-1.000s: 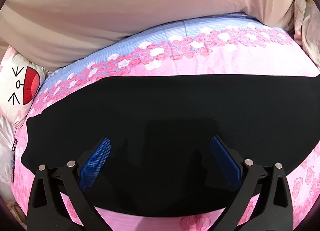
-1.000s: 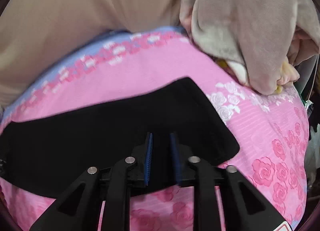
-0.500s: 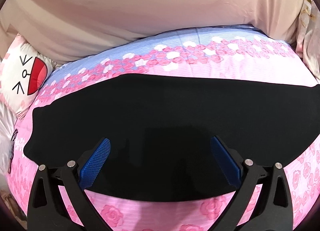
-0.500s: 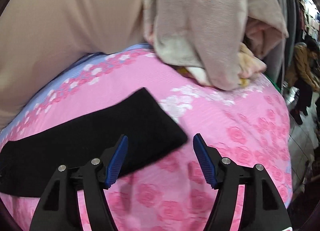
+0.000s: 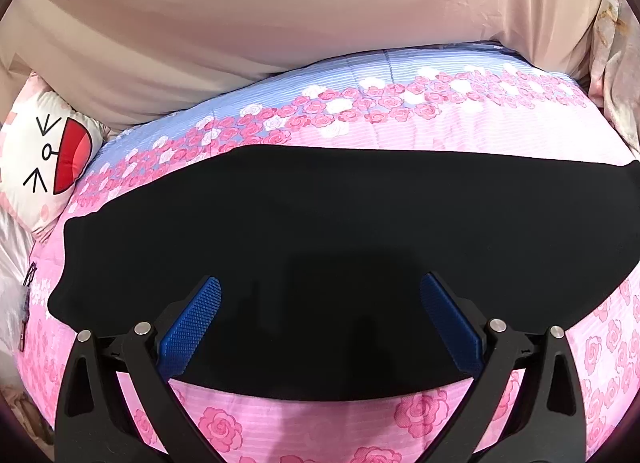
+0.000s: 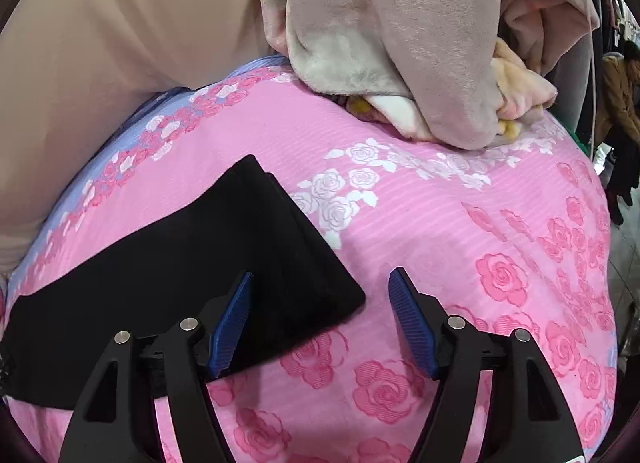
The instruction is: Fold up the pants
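Where R gripper (image 6: 320, 319) pinched pants (image 6: 192, 279) before, fingers now apart; L gripper (image 5: 320, 319) fingers apart too.

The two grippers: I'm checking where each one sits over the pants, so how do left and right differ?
The left gripper hovers over the middle of the black pants, dark cloth filling its gap; the right gripper sits at the pants' end corner, mostly pink rose-print bedding between its fingers. The left gap looks wider than the right. Both are open and grip nothing.

Folded black pants (image 5: 340, 231) lie flat on pink rose-print quilt (image 6: 460, 231); grey plush blanket heap (image 6: 400, 35) behind, cartoon-face pillow (image 5: 44, 151) left.
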